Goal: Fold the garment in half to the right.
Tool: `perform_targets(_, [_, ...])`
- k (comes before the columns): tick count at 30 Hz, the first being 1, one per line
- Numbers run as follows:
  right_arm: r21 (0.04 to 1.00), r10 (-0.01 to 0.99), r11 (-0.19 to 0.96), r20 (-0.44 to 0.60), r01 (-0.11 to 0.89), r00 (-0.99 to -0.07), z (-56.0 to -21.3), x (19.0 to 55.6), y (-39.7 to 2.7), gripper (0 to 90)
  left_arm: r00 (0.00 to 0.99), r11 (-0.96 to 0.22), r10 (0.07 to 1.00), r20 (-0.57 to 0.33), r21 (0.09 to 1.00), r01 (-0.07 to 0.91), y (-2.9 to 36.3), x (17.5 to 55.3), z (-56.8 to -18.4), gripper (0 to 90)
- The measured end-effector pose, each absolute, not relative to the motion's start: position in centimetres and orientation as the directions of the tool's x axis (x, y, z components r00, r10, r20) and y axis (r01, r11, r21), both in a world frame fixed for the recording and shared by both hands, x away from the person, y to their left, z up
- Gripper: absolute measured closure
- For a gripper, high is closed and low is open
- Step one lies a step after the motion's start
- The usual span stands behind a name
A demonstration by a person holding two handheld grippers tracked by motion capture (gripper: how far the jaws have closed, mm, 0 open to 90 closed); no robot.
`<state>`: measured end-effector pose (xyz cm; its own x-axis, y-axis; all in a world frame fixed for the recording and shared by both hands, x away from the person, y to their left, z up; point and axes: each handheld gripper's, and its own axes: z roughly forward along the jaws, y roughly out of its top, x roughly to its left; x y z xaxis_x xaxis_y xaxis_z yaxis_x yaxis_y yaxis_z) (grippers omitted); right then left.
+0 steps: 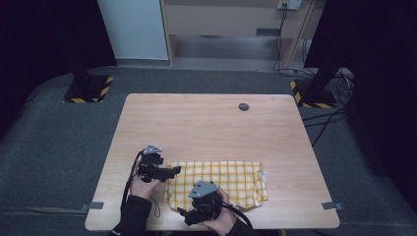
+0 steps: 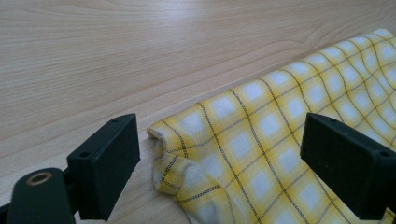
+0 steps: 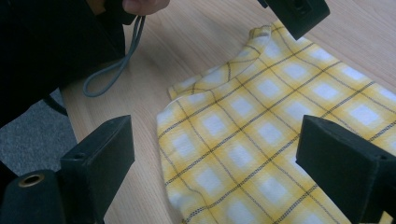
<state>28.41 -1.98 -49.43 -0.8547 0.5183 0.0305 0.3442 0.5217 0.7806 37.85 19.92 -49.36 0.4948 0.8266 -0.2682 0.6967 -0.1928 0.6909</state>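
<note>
The yellow checked cloth (image 1: 219, 183) lies folded at the lower middle of the high view, on the table (image 1: 206, 123). The left gripper (image 1: 173, 170) at its left corner and the right gripper (image 1: 183, 215) at its lower left edge are both spread, pinching nothing

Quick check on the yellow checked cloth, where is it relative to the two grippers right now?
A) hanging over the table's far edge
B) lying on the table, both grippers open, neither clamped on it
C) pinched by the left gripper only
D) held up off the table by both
B: the yellow checked cloth lies on the table; the left gripper and the right gripper both stand wide open above it, pads off the fabric.
</note>
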Motion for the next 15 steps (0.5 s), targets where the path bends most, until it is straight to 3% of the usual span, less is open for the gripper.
perform_targets(15, [0.779, 0.501, 0.526, 0.04, 0.341, -0.864, -49.9, 28.1, -0.3, 11.6, 0.491, -0.173, 0.817, -0.303, 0.683, 0.71, 20.0, 38.0, -50.0, 12.6])
